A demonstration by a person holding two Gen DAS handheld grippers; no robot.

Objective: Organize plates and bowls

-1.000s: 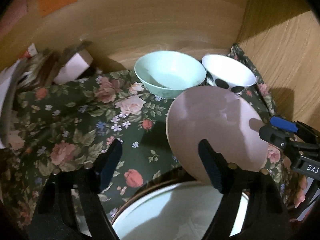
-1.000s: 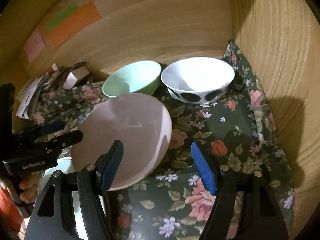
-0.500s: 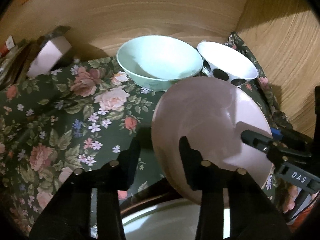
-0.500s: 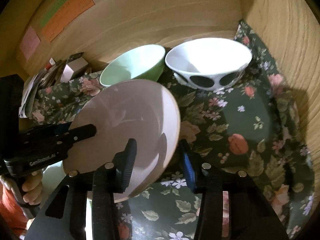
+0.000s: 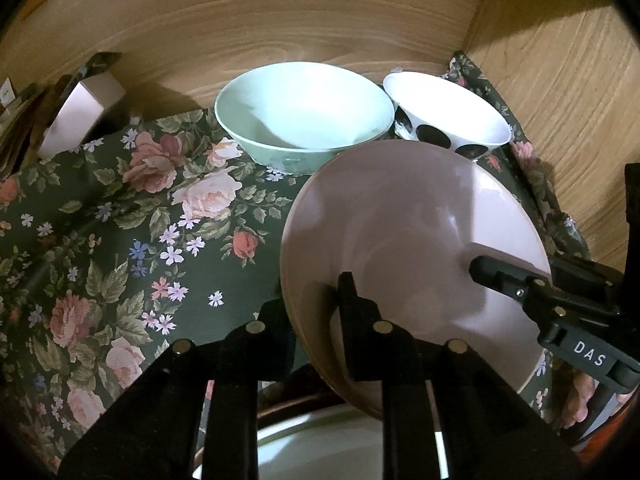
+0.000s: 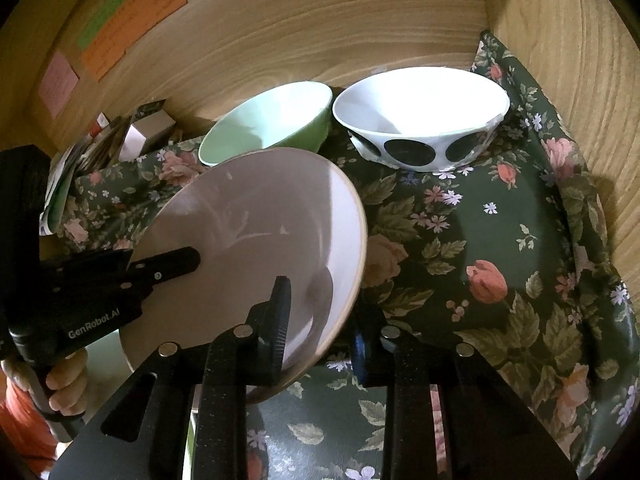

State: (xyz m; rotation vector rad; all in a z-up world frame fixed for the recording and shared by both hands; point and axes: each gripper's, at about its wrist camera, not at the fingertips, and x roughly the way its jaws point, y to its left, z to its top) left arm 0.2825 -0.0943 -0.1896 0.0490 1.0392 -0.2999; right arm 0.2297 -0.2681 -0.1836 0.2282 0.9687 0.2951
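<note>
A pale pink plate (image 5: 412,240) is held tilted above the floral cloth (image 5: 120,220); it also shows in the right wrist view (image 6: 256,232). My left gripper (image 5: 316,308) is shut on the plate's left rim. My right gripper (image 6: 320,320) is shut on its right rim. A mint green bowl (image 5: 304,108) and a white bowl with black dots (image 5: 444,116) stand side by side at the back; both also show in the right wrist view, the green bowl (image 6: 272,120) and the dotted bowl (image 6: 420,108).
Wooden walls close the back (image 5: 280,20) and right (image 5: 560,100). A small box (image 5: 80,108) and papers lie at the back left. A white plate (image 5: 320,444) lies below my left gripper. Coloured notes (image 6: 128,16) stick to the back wall.
Both grippers have closed from open onto the pink plate's rims. The plate has moved closer to the two bowls at the back.
</note>
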